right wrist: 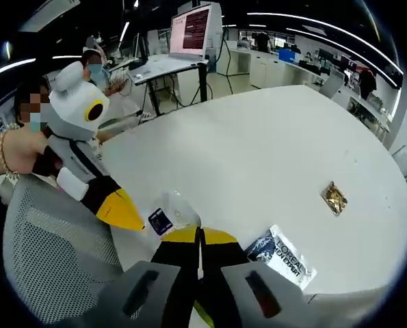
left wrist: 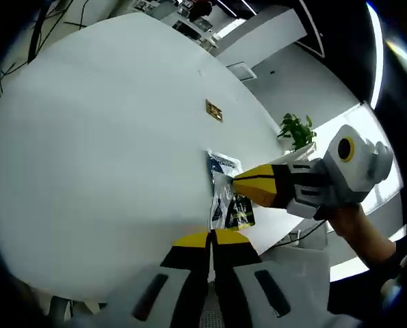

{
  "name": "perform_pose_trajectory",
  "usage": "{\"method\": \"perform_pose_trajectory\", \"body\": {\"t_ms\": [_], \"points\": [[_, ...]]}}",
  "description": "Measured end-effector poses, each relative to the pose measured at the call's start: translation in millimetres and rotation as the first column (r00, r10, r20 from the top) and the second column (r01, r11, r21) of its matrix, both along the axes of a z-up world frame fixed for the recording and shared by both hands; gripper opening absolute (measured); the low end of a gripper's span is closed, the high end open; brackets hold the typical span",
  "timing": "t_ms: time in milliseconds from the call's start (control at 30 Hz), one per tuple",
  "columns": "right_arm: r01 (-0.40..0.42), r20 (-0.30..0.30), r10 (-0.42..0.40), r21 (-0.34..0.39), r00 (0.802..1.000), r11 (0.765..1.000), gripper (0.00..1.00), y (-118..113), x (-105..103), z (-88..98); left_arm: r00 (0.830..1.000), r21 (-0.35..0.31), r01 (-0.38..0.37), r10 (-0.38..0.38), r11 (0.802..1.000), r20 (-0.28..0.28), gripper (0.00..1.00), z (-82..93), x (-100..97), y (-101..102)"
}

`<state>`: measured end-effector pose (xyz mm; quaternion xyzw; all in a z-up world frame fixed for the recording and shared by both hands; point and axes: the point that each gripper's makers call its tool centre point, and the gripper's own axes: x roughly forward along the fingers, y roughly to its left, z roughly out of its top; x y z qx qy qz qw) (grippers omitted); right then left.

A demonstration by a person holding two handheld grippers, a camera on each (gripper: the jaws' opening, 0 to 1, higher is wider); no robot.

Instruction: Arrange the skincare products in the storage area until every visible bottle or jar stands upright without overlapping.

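Note:
A small clear bottle (left wrist: 236, 212) with a dark label lies at the near edge of the white table (left wrist: 107, 150). Beside it lies a flat L'Oreal sachet (right wrist: 283, 255), also seen as the sachet (left wrist: 224, 166) in the left gripper view. My left gripper (left wrist: 211, 238) is shut, its yellow tips just short of the bottle. From the right gripper view the left gripper (right wrist: 129, 219) points at the bottle (right wrist: 170, 216) and nearly touches it. My right gripper (right wrist: 200, 234) is shut and holds nothing. Its tip, the right gripper (left wrist: 241, 183), hovers over the sachet and bottle.
A small gold packet (right wrist: 334, 197) lies farther out on the table (right wrist: 258, 150). A grey mesh chair (right wrist: 46, 253) stands at the table's near edge. A desk with a monitor (right wrist: 193, 31) and seated people are behind. A green plant (left wrist: 297, 130) stands off the table.

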<state>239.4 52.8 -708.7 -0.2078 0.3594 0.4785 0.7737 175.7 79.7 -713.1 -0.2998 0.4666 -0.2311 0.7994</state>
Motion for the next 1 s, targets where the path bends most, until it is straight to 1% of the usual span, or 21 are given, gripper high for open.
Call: {"method": "perform_pose_trajectory", "body": {"t_ms": [133, 200, 300, 367, 467, 533, 667, 867, 1000], "points": [[0.005, -0.013, -0.006, -0.030, 1.000, 1.000, 0.01, -2.2, 2.8, -13.4, 1.000, 0.020, 0.007, -0.007, 1.000, -0.028, 0.00, -11.3, 2.4, 0.2], [0.010, -0.018, -0.011, -0.046, 1.000, 0.999, 0.01, -4.0, 1.6, -18.6, 0.999, 0.020, 0.009, -0.008, 1.000, -0.053, 0.00, -17.2, 3.5, -0.2], [0.009, -0.029, -0.011, -0.067, 1.000, 0.998, 0.01, -3.8, 3.6, -28.2, 0.997, 0.031, 0.020, -0.018, 0.999, -0.076, 0.00, -24.4, 5.2, -1.5], [0.007, -0.030, -0.009, -0.082, 0.999, 0.997, 0.01, -5.3, 6.2, -33.0, 0.996, 0.029, 0.021, -0.018, 0.999, -0.084, 0.00, -26.7, 6.3, -2.4], [0.009, -0.048, -0.013, -0.097, 0.999, 0.995, 0.01, -7.9, 4.0, -37.2, 0.995, 0.044, 0.030, -0.025, 0.999, -0.099, 0.00, -31.4, 6.8, -2.6], [0.002, -0.047, -0.007, -0.112, 0.999, 0.994, 0.01, -8.4, 3.6, -41.8, 0.993, 0.041, 0.035, -0.031, 0.999, -0.111, 0.00, -33.8, 6.7, -3.2], [-0.009, -0.046, 0.004, -0.128, 0.999, 0.992, 0.01, -8.9, 3.5, -47.5, 0.991, 0.054, 0.042, -0.035, 0.998, -0.127, 0.00, -38.6, 7.0, -1.9], [-0.018, -0.048, 0.012, -0.138, 0.999, 0.990, 0.01, -8.3, 6.3, -57.7, 0.990, 0.073, 0.053, -0.042, 0.996, -0.133, 0.00, -44.6, 9.4, -0.4], [-0.040, -0.035, 0.035, -0.143, 0.999, 0.989, 0.01, -8.4, 7.2, -57.9, 0.989, 0.095, 0.069, -0.056, 0.993, -0.137, 0.00, -48.0, 10.2, -0.6]]}}
